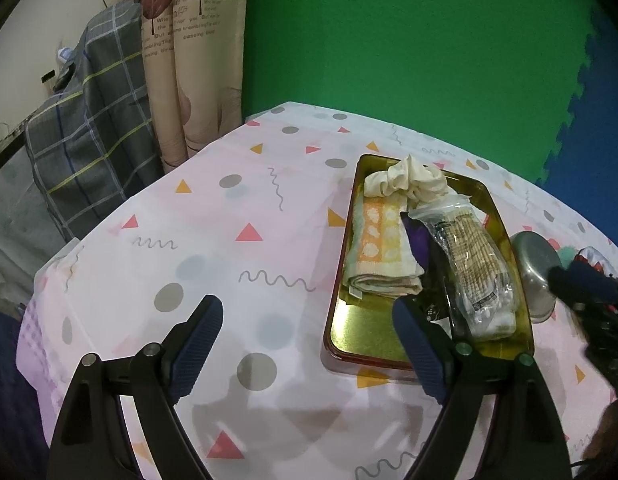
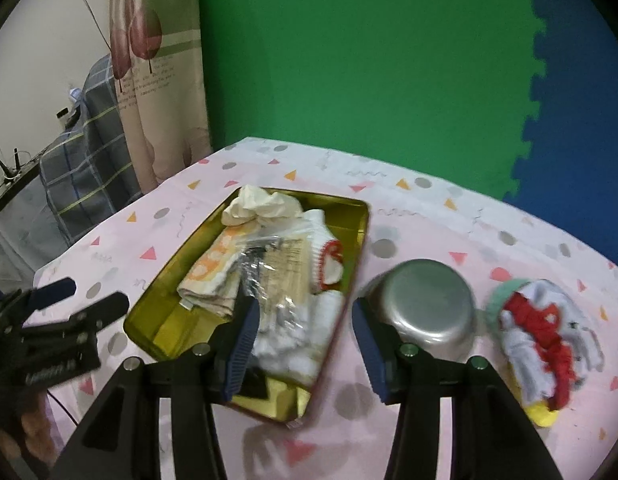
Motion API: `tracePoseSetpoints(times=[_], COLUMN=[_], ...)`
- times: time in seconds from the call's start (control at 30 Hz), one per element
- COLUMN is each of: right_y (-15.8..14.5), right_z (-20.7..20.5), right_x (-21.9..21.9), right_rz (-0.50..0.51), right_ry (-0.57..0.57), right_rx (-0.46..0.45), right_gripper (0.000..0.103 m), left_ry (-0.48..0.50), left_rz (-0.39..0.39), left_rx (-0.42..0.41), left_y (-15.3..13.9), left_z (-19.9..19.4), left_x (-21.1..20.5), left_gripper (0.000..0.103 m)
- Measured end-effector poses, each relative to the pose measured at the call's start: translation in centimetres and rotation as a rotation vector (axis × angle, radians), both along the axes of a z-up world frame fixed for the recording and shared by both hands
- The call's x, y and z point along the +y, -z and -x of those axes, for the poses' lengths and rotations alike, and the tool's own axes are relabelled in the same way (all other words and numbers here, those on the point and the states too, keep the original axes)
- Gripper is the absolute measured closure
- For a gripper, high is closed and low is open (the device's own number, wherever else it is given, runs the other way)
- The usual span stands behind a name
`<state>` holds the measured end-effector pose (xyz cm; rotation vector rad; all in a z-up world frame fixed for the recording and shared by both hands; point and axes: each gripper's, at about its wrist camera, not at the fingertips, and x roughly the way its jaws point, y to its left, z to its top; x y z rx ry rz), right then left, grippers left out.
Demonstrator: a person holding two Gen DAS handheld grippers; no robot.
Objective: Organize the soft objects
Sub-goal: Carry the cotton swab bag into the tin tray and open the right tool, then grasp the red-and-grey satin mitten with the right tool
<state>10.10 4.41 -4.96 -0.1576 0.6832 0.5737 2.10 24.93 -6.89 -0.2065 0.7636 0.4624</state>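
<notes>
A gold tin tray point(image 1: 365, 332) lies on the patterned tablecloth. It holds a crumpled cream cloth point(image 1: 409, 180), a folded orange and yellow towel point(image 1: 381, 248) and a clear bag of socks point(image 1: 477, 272). My left gripper point(image 1: 309, 320) hovers open just left of the tray's near end, nothing between its fingers. In the right wrist view my right gripper point(image 2: 305, 328) stands open above the tray's point(image 2: 157, 312) near right rim, just over the bag of socks point(image 2: 285, 312), and its pads grip nothing. A white sock with red trim point(image 2: 329, 264) also lies in the tray.
An upturned metal bowl point(image 2: 425, 300) sits right of the tray. Beyond it is a pile of socks and soft things point(image 2: 541, 328) in white, red, green and yellow. A curtain point(image 1: 193, 60) and a plaid-covered object point(image 1: 89, 128) stand off the table's left edge.
</notes>
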Motion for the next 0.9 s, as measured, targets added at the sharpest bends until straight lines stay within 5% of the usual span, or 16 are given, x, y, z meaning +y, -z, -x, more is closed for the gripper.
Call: tracePoseSetpoints(times=[0.27,0.57,0.9], right_y=[-1.1,0.1,3.0], right_z=[-0.5,-4.9,-9.1], right_x=[-8.0,-17.0,-18.0], right_rz=[0.017,0.022,0.056], right_ry=[0.137,0.299,0.266], right_rx=[-0.056,-0.010,0.059], right_gripper=[0.053,0.053,0.053], left_ry=[0.028,0.069,0.103], left_rz=[-0.033,-0.020,-0.032], left_rx=[0.008,0.014,0.035], left_y=[0.1,0.2,0.7], left_z=[-0.2,-0.5,-1.0], left_x=[-1.3,-2.2,-3.2], left_gripper=[0.018,0.018,0.017])
